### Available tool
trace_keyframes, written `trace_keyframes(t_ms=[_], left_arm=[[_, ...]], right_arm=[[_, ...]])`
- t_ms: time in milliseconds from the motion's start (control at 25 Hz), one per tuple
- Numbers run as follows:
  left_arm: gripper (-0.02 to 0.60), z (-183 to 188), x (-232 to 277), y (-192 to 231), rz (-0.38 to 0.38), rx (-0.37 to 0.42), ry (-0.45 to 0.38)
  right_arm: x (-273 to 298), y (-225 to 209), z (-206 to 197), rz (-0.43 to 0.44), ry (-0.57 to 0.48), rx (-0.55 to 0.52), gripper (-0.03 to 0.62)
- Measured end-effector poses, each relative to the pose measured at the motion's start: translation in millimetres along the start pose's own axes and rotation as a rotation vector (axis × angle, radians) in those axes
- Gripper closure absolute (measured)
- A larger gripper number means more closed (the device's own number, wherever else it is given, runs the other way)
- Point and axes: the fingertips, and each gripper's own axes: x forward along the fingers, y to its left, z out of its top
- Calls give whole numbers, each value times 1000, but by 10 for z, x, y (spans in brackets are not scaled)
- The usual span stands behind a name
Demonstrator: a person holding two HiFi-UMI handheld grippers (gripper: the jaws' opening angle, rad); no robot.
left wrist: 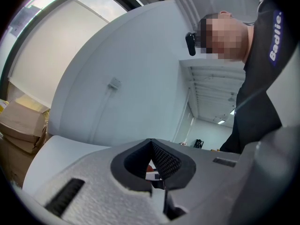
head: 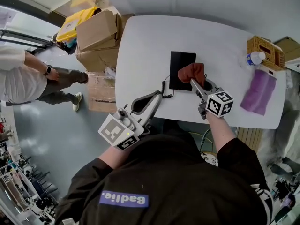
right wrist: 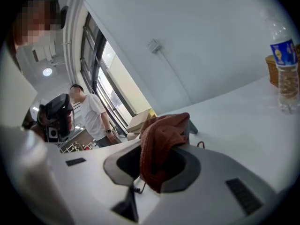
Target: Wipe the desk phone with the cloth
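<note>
On the head view I see the white table (head: 140, 41) with the desk phone (head: 182, 60) lying flat and black near its middle. Its coiled cord (head: 165, 87) trails off the left edge. My right gripper (head: 193, 82) reaches in from the near side, clamped on a reddish-brown cloth (head: 192, 71). The cloth rests on the phone's near right corner. My left gripper (head: 158, 96) sits just left of the phone, close to the cord and apart from the phone body. A purple cloth (head: 258, 92) lies further right on the table. Beyond it are a wicker basket (head: 266, 51) and a water bottle (head: 255, 58). Cardboard boxes (head: 98, 36) stand off the table's left side. A person in a white shirt (head: 18, 74) stands on the floor further left.

The left gripper view shows me the left gripper (left wrist: 151, 142) with its tips brought together and nothing between the dark pads (left wrist: 166, 161). Behind it there is only pale wall, with cardboard boxes (left wrist: 21, 125) at the left edge.

In the right gripper view, the right gripper (right wrist: 159, 146) has its jaws closed on the cloth (right wrist: 166, 125). The cloth is bunched up and stands out above the jaw tips, with a fold hanging back into the opening. The table (right wrist: 243, 121) stretches away to the right, where the water bottle (right wrist: 286, 74) stands upright just in front of the basket (right wrist: 273, 69). The person in the white shirt (right wrist: 91, 116) is in the background on the left.
</note>
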Motion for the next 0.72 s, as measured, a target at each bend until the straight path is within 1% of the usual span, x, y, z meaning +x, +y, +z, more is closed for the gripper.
trace_keyframes(t_ms=[200,360,560,720], left_arm=[[575,37,68,80,49,0,-17],[575,28,44,149,88,-2,-14],[575,-11,-33,197,120,-11,-1],[575,-49,-47,161,115,-18,16]], right_arm=[[94,-259,382,2,-28,-37,500],[215,-381,506,5,-29,-58,500],[279,-420,322,10,3,-41,500],[190,-368,47,12,28,-11,500]])
